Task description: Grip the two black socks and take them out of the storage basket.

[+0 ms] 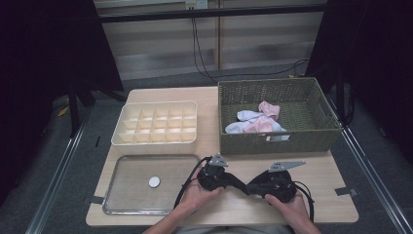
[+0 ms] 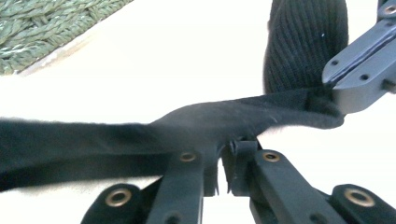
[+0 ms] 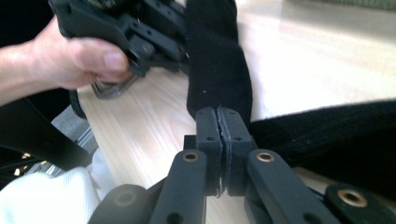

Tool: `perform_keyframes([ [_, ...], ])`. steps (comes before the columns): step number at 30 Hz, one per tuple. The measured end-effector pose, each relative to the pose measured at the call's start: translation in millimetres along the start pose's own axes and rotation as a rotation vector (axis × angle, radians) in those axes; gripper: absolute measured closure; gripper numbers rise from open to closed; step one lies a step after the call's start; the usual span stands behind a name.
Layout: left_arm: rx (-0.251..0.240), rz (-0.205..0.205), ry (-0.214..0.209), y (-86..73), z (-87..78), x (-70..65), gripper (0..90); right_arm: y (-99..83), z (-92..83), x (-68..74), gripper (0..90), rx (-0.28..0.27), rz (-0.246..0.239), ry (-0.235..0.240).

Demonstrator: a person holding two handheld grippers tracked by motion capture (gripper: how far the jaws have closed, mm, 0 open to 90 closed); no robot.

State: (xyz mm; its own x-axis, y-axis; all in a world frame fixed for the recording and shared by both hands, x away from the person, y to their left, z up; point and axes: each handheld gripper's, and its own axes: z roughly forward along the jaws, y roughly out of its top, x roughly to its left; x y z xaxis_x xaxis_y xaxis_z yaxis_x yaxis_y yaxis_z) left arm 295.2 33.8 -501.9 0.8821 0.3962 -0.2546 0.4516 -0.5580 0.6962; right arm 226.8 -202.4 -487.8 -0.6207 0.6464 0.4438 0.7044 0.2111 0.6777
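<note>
My two grippers are matte black: the left gripper and the right gripper each carry a grey three-cornered plate and a black trailing cable. Brass-ringed screws stud their jaw arms. My forearms are bare.

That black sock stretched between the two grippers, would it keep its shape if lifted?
Probably not: the black sock sags and folds between the left gripper and right gripper, so it looks floppy. Its knitted ribbing suggests it is light, stretchy and not slippery.

Wooden table: wicker basket, divider box, tray.
</note>
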Motion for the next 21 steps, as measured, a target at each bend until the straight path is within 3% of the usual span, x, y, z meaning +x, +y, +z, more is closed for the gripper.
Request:
perform_keyframes([
  [11,0.006,0.02,0.01,-4.5,-10.2,-0.1,76.1,-7.4,9.7,-4.5,87.6,0.078,-0.002,-0.046],
  [14,-0.038,-0.02,-0.06,-5.9,-21.1,1.2,66.3,-8.1,11.0,-5.5,87.6,0.081,-0.006,-0.05],
  [16,-0.061,-0.017,-0.075,-5.0,-28.4,1.7,60.8,-8.5,11.4,-5.7,87.6,0.08,-0.002,-0.051],
  [20,-0.098,-0.071,-0.13,-4.3,-34.8,6.4,50.7,-8.5,12.6,-5.7,87.7,0.08,-0.004,-0.052],
  [21,-0.098,-0.078,-0.126,-4.4,-35.1,7.5,49.8,-8.4,12.7,-5.8,87.6,0.08,-0.004,-0.052],
])
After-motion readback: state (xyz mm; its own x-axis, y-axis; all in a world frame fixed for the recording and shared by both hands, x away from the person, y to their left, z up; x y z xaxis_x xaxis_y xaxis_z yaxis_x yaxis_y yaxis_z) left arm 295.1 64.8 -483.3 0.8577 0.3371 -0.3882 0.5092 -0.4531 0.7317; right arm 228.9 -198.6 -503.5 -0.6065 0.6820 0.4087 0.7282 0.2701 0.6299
